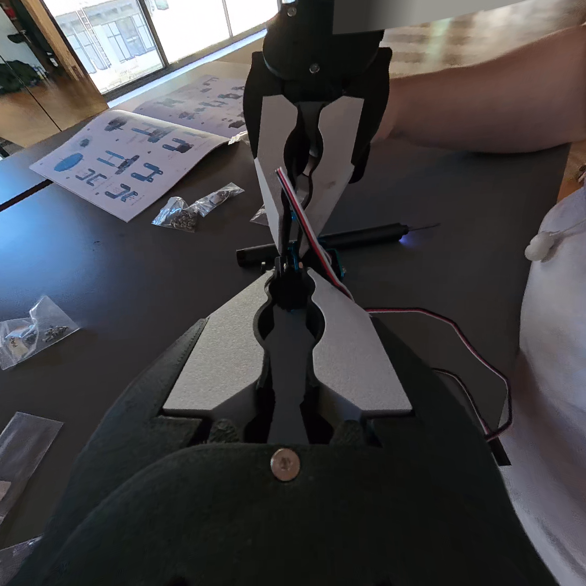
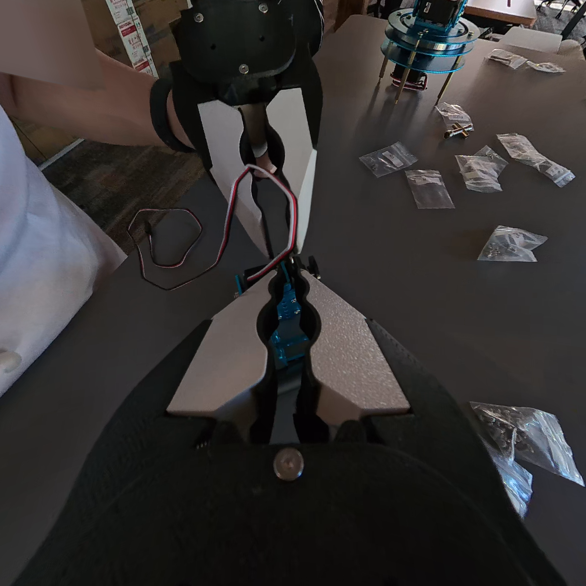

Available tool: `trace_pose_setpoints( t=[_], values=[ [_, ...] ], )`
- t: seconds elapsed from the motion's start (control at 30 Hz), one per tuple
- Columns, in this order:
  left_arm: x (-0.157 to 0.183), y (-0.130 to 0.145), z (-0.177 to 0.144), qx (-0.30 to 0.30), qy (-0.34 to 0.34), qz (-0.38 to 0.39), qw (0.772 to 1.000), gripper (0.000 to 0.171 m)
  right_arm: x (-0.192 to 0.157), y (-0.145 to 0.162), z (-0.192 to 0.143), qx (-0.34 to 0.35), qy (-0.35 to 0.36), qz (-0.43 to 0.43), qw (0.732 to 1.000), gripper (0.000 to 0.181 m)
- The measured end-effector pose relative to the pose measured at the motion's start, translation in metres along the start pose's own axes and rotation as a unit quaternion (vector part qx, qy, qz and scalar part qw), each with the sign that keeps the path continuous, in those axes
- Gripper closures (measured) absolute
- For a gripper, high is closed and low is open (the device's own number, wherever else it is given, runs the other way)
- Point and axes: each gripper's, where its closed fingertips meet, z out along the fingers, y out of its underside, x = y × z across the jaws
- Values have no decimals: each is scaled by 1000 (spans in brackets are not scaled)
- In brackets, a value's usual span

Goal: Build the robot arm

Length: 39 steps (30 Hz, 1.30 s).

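Both grippers meet tip to tip over the dark table point(image 1: 95, 269), each clamped on one small blue-and-black part point(image 2: 287, 320) held just above the top. Left gripper point(image 1: 290, 279): jaws drawn close, pinching the part's black end. Right gripper point(image 2: 289, 279): jaws drawn close on the blue metal end, which sits deep between its pads. A red, white and black cable point(image 2: 231, 209) runs from the part, arches up in front of the left gripper, then loops slack onto the table edge near the person's white garment point(image 2: 38, 253). A black pen-shaped tool point(image 1: 358, 234) lies on the table just behind the part, with a small glow at its tip. An open booklet point(image 1: 126, 158) with blue diagrams lies well off to the left gripper's left side. Clear bags of small hardware point(image 2: 510, 244) are scattered over the table on both sides. A brass cross-shaped wrench point(image 2: 458, 128) rests among them. A round blue tiered assembly point(image 2: 428, 41) on thin legs stands at the far end. The table is matte and dark grey. Room: bright windows point(image 1: 190, 25), wood panelling, stacked cardboard boxes point(image 2: 133, 38), patterned carpet point(image 2: 126, 184). A bare forearm point(image 1: 475, 104) is behind the right gripper.
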Motion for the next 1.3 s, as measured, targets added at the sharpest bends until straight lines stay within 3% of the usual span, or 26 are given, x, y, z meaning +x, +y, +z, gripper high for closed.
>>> trace_pose_setpoints(
  t=[0.23,0.8,1.3],
  values=[
    [2,0,1,1,-3,14,1000,165,-1,0,0,-1,-2,-2,1000,174],
    [1,1,4,11,-37,22,999,160,3,1,-1,-3,11,8,1000,174],
    [-2,3,4,1,-55,24,998,167,3,2,-2,-5,19,1,1000,174]
  ],
)
